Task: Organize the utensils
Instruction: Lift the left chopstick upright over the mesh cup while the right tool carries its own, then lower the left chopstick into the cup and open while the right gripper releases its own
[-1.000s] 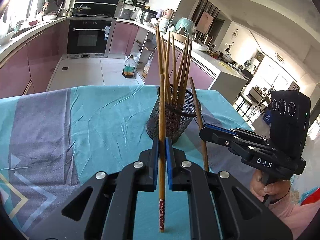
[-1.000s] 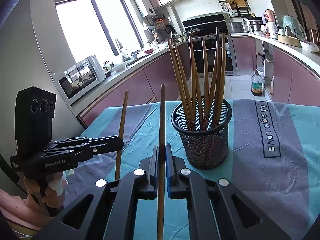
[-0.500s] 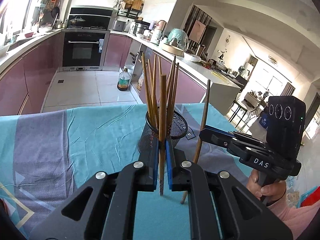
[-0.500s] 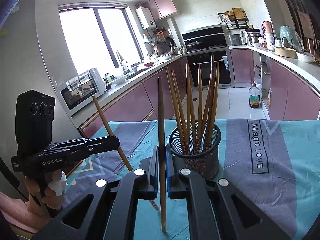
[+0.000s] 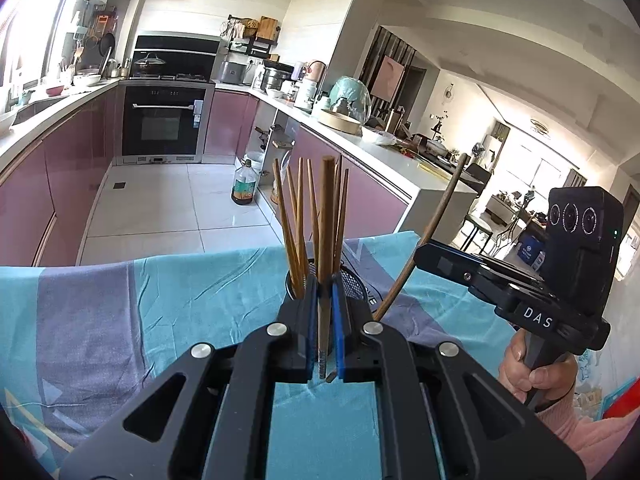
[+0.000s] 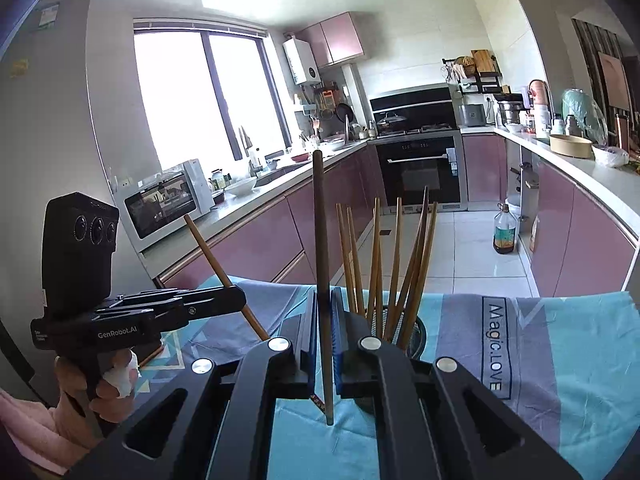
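kitchen table | left gripper clamps upright chopstick | right gripper clamps near-vertical chopstick

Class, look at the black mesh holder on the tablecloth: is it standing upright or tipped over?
Upright. The mesh holder rests on the tablecloth with its mouth upward and chopsticks fanning up out of it.

White letters "DAS" are showing on the black plastic right gripper, "GenRobot.AI" on the black left gripper, "Magic.LOVE" on the turquoise-and-grey tablecloth.
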